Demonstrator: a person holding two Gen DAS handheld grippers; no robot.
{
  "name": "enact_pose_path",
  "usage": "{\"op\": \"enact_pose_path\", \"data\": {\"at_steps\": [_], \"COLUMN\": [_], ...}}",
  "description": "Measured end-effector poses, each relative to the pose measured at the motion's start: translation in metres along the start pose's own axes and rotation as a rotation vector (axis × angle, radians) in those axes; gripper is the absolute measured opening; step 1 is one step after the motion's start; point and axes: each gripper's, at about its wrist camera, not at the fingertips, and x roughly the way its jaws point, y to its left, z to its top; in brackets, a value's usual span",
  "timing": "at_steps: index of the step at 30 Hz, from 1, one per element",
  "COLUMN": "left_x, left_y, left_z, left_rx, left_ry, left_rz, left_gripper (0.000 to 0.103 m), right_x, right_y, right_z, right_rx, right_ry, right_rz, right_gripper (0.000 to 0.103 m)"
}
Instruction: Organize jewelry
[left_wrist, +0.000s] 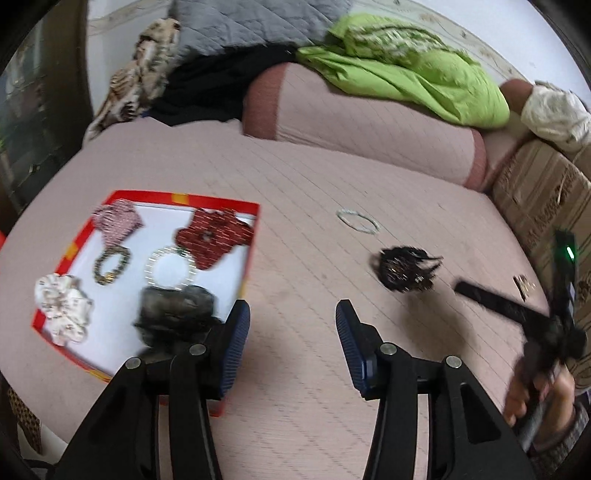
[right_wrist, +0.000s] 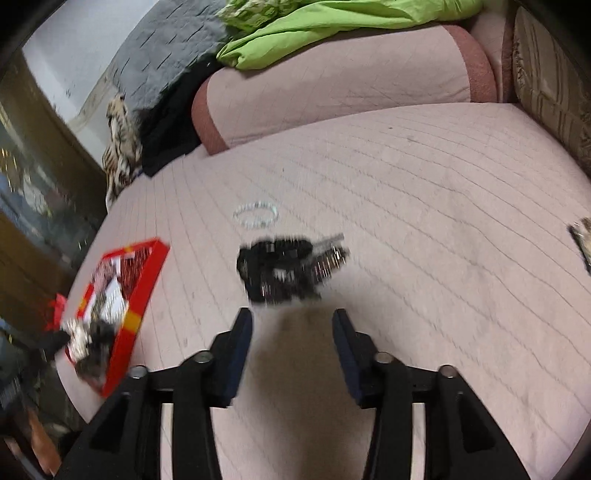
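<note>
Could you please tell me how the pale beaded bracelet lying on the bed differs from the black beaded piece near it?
The pale beaded bracelet is a thin open ring lying flat; the black beaded piece is a dense bunched clump with strands sticking out. The bracelet is light and nearly blends with the pink bedcover; the black piece stands out darkly. The bracelet lies farther from the right gripper; the black piece sits just ahead of its open fingers. Both lie outside the red tray.

bare quilt (left_wrist: 295, 221) around black beaded piece (right_wrist: 288, 269), red tray (left_wrist: 251, 236) left
</note>
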Motion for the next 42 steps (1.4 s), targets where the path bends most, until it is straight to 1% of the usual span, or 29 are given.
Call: {"op": "enact_pose_path", "data": {"at_steps": [2,4,5,6,7,8,9,11,13,15,17,19,20,22,23,24,25,26,27,28,34,35,39,42], "left_x": [0.006,0.009,0.012,0.014,0.015,0.016,0.017,0.021,0.025,0.029,0.033,0.036,0.039,0.044,0.048,0.052,0.054,0.057,0.061,0.064,0.084,0.089,0.113,0.129], "left_y": [-0.008,-0.013,-0.014,-0.015,-0.015,-0.014,-0.013,-0.009,-0.007,-0.006,-0.009,-0.014,-0.017,-0.024,-0.028,-0.032,-0.034,-0.038,-0.041,-0.042,-0.059,-0.062,-0.07,-0.073], "left_z": [-0.002,-0.004,-0.004,-0.005,-0.005,-0.005,-0.004,-0.002,0.0,0.0,-0.001,-0.002,-0.002,-0.003,-0.004,-0.004,-0.005,-0.006,-0.006,-0.007,0.001,0.002,0.006,0.009], "left_rx": [0.01,0.018,0.023,0.026,0.027,0.026,0.021,0.008,-0.009,-0.017,-0.008,0.003,0.007,0.015,0.023,0.032,0.038,0.045,0.05,0.05,0.026,0.026,-0.013,-0.049], "left_ry": [0.016,0.023,0.029,0.035,0.039,0.04,0.039,0.044,0.062,0.077,0.085,0.096,0.104,0.117,0.125,0.134,0.138,0.144,0.152,0.159,0.19,0.197,0.246,0.266], "left_rz": [-0.004,0.002,0.008,0.012,0.016,0.021,0.025,0.031,0.028,0.018,0.021,0.019,0.012,-0.003,-0.009,-0.013,-0.015,-0.021,-0.029,-0.037,-0.176,-0.194,-0.262,-0.299], "left_gripper": [0.047,0.047,0.047,0.047,0.047,0.047,0.047,0.047,0.047,0.047,0.047,0.047,0.047,0.047,0.047,0.047,0.047,0.047,0.047,0.047,0.047,0.047,0.047,0.047], "right_x": [0.013,0.031,0.037,0.048,0.055,0.058,0.055,0.05,0.04,0.029,0.019,0.009,0.005,-0.001,-0.002,-0.003,-0.005,-0.005,-0.004,-0.003,0.018,0.019,0.048,0.067], "right_y": [-0.006,-0.014,-0.016,-0.02,-0.02,-0.018,-0.012,0.0,0.013,0.017,0.01,-0.009,-0.018,-0.04,-0.044,-0.048,-0.05,-0.048,-0.05,-0.047,-0.037,-0.041,-0.033,-0.025], "right_z": [0.01,0.02,0.022,0.023,0.021,0.018,0.014,0.004,-0.016,-0.033,-0.046,-0.052,-0.052,-0.051,-0.048,-0.046,-0.043,-0.04,-0.036,-0.032,0.001,0.005,0.024,0.032], "right_rx": [0.032,0.085,0.1,0.124,0.128,0.12,0.085,0.002,-0.083,-0.147,-0.158,-0.113,-0.076,0.011,0.037,0.054,0.06,0.057,0.052,0.044,0.002,-0.003,-0.045,-0.101], "right_ry": [-0.008,0.002,0.013,0.039,0.067,0.085,0.085,0.112,0.17,0.206,0.198,0.163,0.143,0.107,0.098,0.089,0.075,0.066,0.062,0.055,0.055,0.06,0.111,0.137], "right_rz": [-0.002,0.008,0.009,0.01,0.035,0.059,0.069,0.115,0.219,0.267,0.241,0.183,0.165,0.153,0.157,0.157,0.151,0.149,0.149,0.148,0.146,0.146,0.147,0.114], "right_gripper": [0.053,0.053,0.048,0.022,0.012,0.011,0.01,0.007,0.005,0.006,0.006,0.009,0.012,0.017,0.02,0.026,0.03,0.038,0.042,0.042,0.042,0.042,0.042,0.042]}}
